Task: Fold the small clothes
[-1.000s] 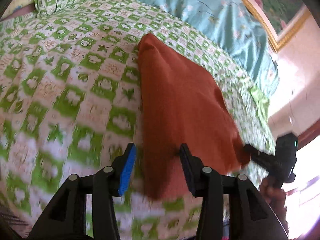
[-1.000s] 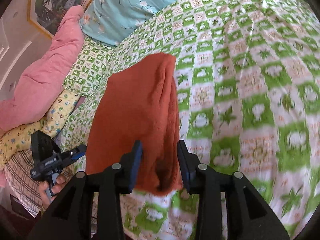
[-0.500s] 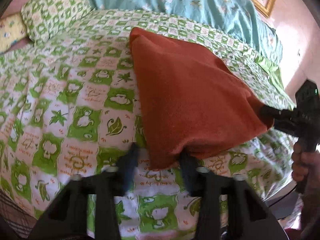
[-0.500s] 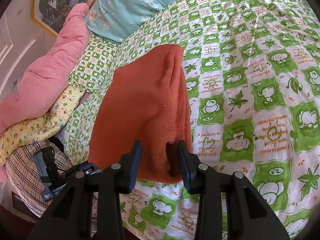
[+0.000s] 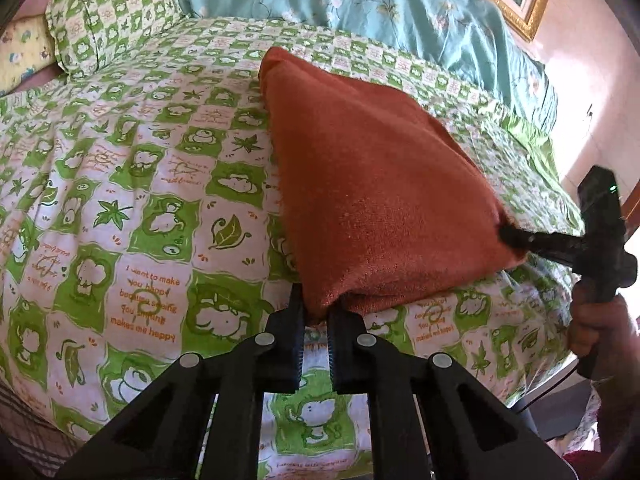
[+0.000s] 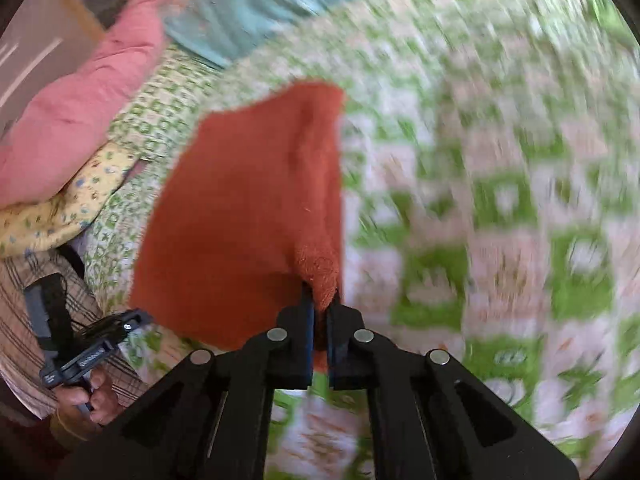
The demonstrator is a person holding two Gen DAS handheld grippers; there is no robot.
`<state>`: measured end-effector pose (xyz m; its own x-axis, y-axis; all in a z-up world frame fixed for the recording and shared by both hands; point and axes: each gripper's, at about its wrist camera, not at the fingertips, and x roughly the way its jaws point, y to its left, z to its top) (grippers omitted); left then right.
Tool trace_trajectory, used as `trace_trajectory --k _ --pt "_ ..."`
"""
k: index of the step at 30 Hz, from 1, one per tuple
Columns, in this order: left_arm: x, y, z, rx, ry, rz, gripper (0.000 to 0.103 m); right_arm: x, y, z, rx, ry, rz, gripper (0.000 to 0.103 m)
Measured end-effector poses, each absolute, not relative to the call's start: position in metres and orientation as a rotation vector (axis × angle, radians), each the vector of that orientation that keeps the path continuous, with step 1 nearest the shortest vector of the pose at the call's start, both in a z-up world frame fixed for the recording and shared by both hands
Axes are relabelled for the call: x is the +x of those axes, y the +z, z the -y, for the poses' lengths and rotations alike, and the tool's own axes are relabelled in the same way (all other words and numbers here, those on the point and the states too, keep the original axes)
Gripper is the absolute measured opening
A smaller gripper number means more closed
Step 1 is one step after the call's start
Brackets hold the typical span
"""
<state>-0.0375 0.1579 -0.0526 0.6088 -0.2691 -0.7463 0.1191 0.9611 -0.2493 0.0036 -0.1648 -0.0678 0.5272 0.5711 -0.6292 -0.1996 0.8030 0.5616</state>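
My left gripper and right gripper each pinch a near corner of the orange cloth; feels soft, light (floppy terry, I'd guess); corners are the place to grab.

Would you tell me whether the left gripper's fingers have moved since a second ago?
Yes. The left gripper has closed: its fingers, apart earlier, now pinch the near corner of the orange cloth above the bedspread.
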Motion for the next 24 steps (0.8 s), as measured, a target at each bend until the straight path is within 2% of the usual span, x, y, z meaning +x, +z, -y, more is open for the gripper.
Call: trace_trajectory --k 5,7,12,17,24 --pt "-0.037 -0.050 -0.165 -0.215 -0.274 -0.936 0.008 0.006 -0.066 0.165 0.459 0.461 -0.918 0.007" --pt "-0.042 -0.044 -0.170 -0.217 -0.298 -0.945 0.008 0.005 -0.060 0.171 0.469 0.454 -0.918 0.017" --pt "-0.039 -0.012 -0.186 -0.274 -0.348 -0.879 0.011 0.002 -0.030 0.185 0.478 0.414 -0.846 0.020" --pt "0.012 0.009 -0.190 -0.394 -0.394 -0.808 0.017 0.029 -0.004 0.162 0.466 0.489 -0.797 0.023" --pt "0.096 0.010 -0.172 -0.365 -0.377 -0.802 0.020 0.080 -0.020 0.129 0.471 0.519 -0.847 0.023"
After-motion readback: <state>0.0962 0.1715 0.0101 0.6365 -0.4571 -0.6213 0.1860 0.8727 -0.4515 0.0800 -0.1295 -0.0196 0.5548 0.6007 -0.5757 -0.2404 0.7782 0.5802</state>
